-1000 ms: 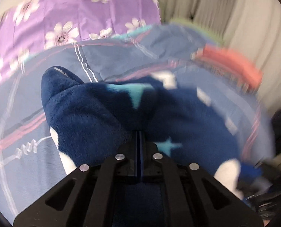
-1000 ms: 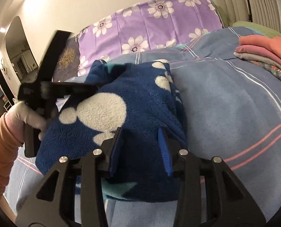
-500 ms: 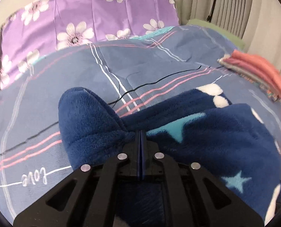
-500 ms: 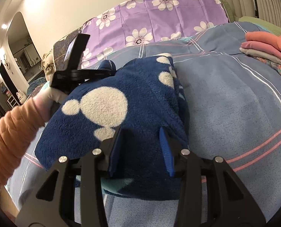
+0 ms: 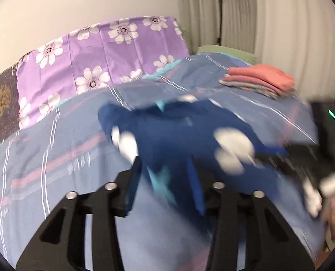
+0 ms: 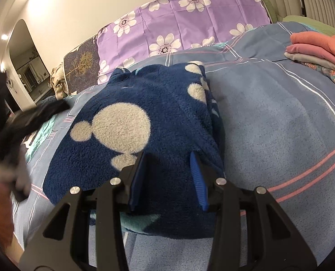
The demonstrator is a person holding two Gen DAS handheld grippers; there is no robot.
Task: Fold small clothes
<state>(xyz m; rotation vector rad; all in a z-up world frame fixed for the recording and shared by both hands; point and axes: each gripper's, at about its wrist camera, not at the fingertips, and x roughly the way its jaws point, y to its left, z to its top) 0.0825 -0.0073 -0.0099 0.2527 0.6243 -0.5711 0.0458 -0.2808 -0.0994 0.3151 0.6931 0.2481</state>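
A dark blue fleece garment [image 6: 158, 103] with white dots and pale blue stars lies folded on the blue striped bed cover [image 6: 280, 117]. My right gripper [image 6: 167, 157] rests over its near edge, fingers apart, with fleece showing between them and no visible pinch. My left gripper [image 5: 165, 160] has its jaws opening with nothing gripped; the blurred fleece [image 5: 178, 131] lies just beyond its tips. In the right wrist view the left gripper [image 6: 31, 115] is a dark blur at the left, off the garment, held by a white-gloved hand [image 6: 7, 169].
A stack of folded pink and grey clothes [image 6: 321, 47] sits at the back right of the bed. A purple flowered pillow [image 6: 185, 18] leans against the wall at the head. Bare bed cover lies to the right of the fleece.
My left gripper was shut on a fleece corner and carried it across; now its jaws are apart, the fleece is released and the gripper has pulled back left. The right gripper stayed.
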